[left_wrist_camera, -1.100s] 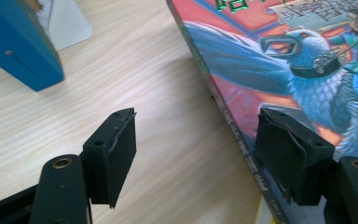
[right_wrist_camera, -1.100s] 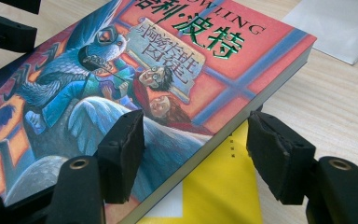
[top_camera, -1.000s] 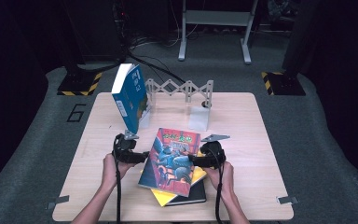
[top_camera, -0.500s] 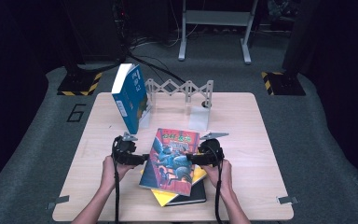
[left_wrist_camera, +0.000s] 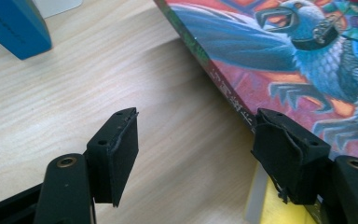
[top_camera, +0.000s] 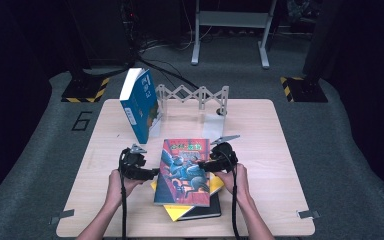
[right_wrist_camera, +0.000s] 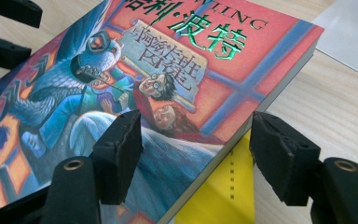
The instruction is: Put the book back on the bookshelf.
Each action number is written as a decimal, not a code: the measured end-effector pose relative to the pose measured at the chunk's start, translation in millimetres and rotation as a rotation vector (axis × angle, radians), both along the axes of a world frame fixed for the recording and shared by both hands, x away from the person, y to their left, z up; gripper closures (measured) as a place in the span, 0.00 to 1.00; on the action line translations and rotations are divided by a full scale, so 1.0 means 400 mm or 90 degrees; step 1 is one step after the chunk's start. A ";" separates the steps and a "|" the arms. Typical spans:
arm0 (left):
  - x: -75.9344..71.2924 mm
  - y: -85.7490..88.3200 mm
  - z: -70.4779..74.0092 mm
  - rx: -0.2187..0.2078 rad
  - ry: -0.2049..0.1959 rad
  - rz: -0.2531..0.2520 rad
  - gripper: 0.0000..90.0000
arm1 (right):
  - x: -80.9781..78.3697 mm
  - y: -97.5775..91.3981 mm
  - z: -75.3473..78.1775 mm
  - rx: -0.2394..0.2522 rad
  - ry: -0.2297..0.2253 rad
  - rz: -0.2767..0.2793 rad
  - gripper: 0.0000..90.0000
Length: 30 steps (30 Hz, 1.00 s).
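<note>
Compared with a second ago almost nothing changes: the red illustrated book [top_camera: 184, 172] lies on top of the stack near the table [top_camera: 280, 150] front, and the left gripper [top_camera: 152, 173] and right gripper [top_camera: 203, 165], jaws spread, straddle its two long edges without pinching, so I judge the lift is not started.

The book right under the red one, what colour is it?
Yellow; right gripper view shows it best.
</note>
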<state>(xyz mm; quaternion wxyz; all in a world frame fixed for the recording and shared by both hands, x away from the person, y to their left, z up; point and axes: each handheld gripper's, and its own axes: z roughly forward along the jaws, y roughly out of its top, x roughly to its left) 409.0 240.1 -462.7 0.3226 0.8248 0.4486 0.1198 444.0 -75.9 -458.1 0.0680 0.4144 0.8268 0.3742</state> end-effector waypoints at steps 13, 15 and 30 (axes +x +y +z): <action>0.027 0.002 0.007 -0.053 0.009 0.033 0.12 | -0.034 0.006 0.002 -0.005 -0.008 -0.010 0.39; 0.034 -0.005 0.007 -0.062 0.011 0.028 0.09 | -0.034 0.005 0.001 -0.003 -0.008 -0.010 0.39; 0.084 -0.047 -0.028 -0.112 0.046 0.025 0.00 | -0.034 0.020 0.001 -0.004 -0.009 -0.004 0.40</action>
